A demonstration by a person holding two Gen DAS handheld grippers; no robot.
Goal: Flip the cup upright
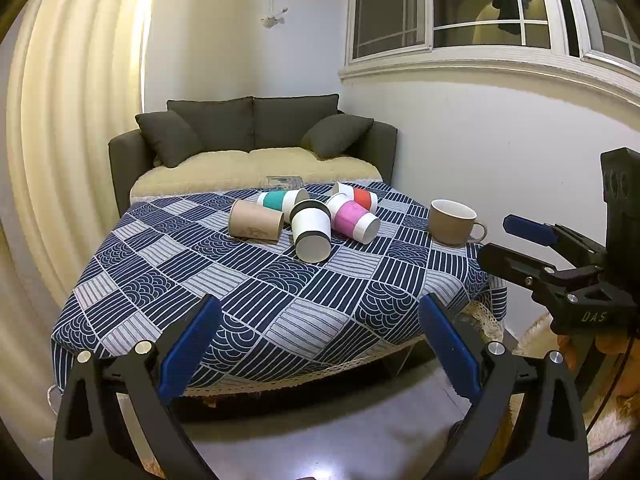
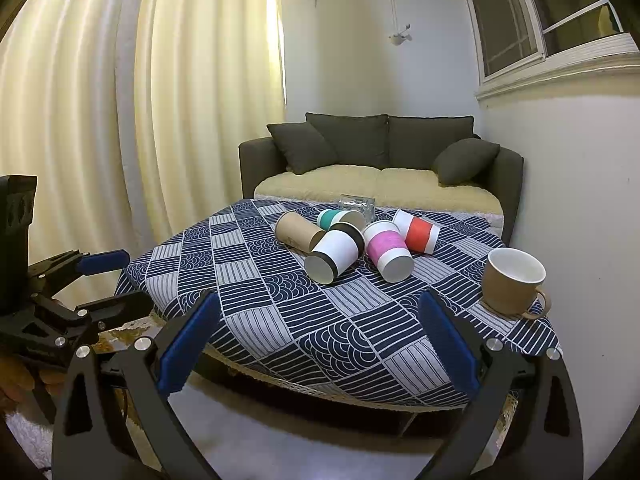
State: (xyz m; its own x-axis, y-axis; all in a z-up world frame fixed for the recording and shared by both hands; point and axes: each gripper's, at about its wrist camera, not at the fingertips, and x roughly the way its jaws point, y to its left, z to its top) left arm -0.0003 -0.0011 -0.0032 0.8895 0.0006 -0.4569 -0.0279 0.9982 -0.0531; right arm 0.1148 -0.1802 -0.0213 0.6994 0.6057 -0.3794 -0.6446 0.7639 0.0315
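Several paper cups lie on their sides in a cluster on the table: a brown one [image 1: 254,221] [image 2: 298,232], a teal-banded one [image 1: 280,200] [image 2: 334,218], a black-and-white one [image 1: 311,232] [image 2: 336,254], a pink one [image 1: 354,222] [image 2: 388,250] and a red one [image 1: 358,197] [image 2: 416,232]. A tan mug [image 1: 454,222] [image 2: 512,282] stands upright at the right. My left gripper [image 1: 320,344] is open and empty before the table's near edge. My right gripper [image 2: 320,344] is open and empty too; it also shows in the left wrist view [image 1: 516,248].
The table has a blue-and-white patterned cloth [image 1: 240,280] [image 2: 320,320]. A clear glass [image 1: 283,181] [image 2: 357,204] stands at the far edge. A dark sofa [image 1: 256,140] [image 2: 380,152] stands behind, a curtain to the left, a wall with a window to the right.
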